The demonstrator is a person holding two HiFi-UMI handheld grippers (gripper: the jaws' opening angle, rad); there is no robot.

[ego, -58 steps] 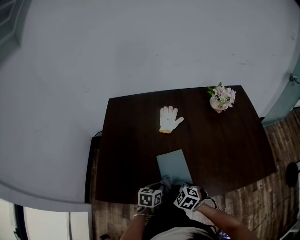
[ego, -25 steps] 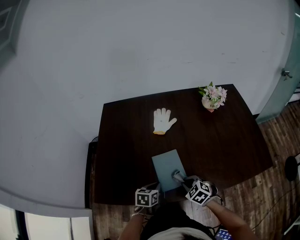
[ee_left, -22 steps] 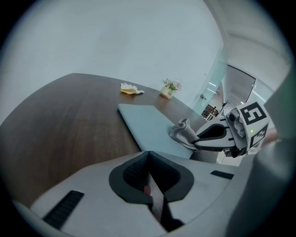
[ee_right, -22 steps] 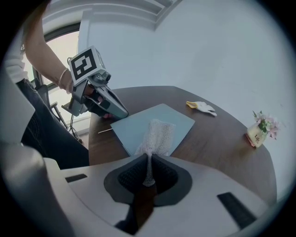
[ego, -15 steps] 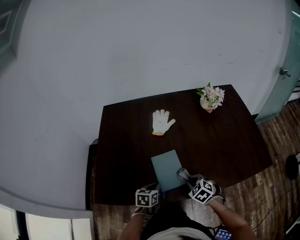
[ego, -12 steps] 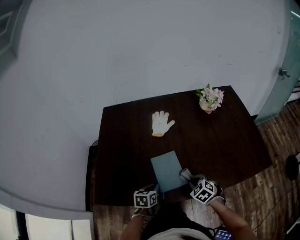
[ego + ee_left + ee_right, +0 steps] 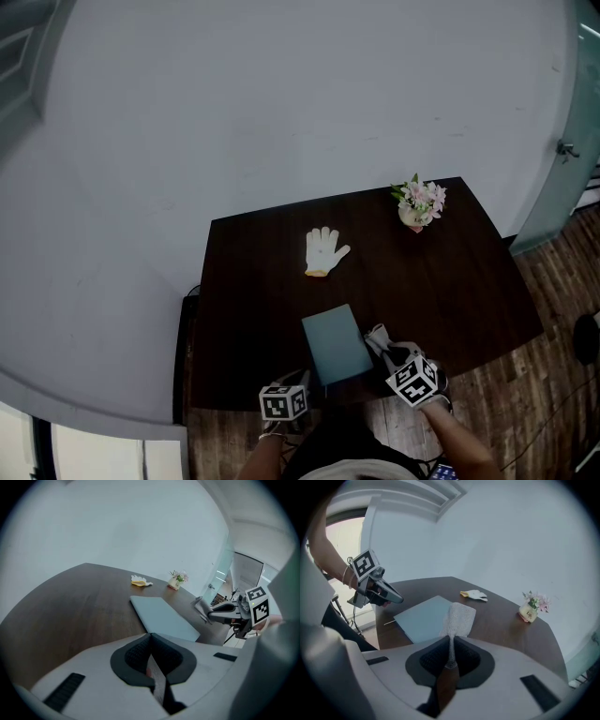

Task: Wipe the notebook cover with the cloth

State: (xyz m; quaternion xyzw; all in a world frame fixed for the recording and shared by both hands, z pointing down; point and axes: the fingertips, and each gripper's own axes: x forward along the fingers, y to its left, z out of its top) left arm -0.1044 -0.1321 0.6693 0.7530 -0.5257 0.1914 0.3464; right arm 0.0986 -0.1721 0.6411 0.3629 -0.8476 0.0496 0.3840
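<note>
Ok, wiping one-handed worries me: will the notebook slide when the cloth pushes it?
Probably somewhat: the notebook looks thin and light, lying flat on the smooth table. The left gripper, shut and empty, seems not to pin it.

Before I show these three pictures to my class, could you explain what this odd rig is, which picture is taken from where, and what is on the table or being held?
There is no robot here. A person holds a pair of tongs in each hand, and each pair carries a marker cube and its own camera. The head view comes from a camera on the person's head, looking down. The other two views look along each pair of tongs. On the dark table lie a pale blue notebook, a white glove and a small pot of flowers. The right tongs are shut on a whitish cloth, held beside the notebook's right edge. The left tongs are shut and empty.
</note>
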